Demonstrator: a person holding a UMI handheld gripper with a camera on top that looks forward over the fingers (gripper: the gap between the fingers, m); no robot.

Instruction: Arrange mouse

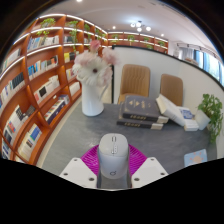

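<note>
Hand-held gripper [113, 172] held level over table [90, 140], fingers clamping grey mouse [113, 155].

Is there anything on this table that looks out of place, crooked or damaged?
Nothing looks damaged or spilled. The mouse stands between the gripper fingers, over a purple mat. The books are stacked loosely, at slightly different angles. The vase stands upright.
</note>
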